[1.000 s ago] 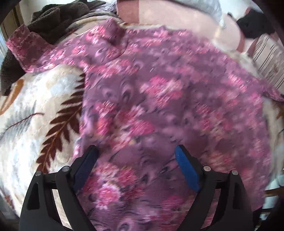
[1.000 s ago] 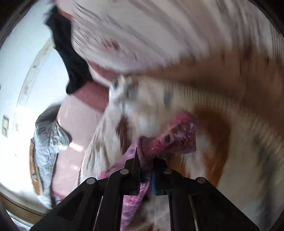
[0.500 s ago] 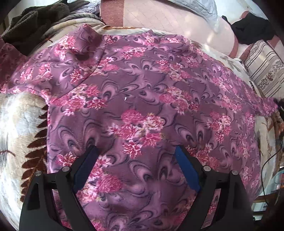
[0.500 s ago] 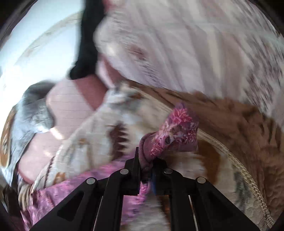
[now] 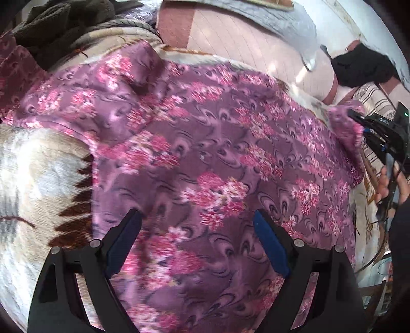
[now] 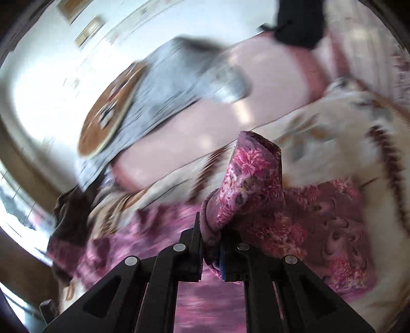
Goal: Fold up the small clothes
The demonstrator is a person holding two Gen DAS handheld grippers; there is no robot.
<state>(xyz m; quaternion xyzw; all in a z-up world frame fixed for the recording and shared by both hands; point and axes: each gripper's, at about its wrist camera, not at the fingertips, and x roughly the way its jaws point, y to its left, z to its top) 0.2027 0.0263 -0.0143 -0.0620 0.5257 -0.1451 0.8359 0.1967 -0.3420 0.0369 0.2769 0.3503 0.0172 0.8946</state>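
Pinching floral shirt (image 6: 256, 184) sleeve, right gripper (image 6: 211, 246); left gripper (image 5: 197, 225) wide apart above it.

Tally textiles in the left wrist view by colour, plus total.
Purple floral garment: 1
Cream leaf-print blanket: 1
Dark brown fleece heap: 1
Black cloth: 1
Grey quilted cover: 1
Total: 5

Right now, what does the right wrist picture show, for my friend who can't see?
The right tongs are shut on a bunched sleeve of a purple flowery top. The top lies on a cream blanket.
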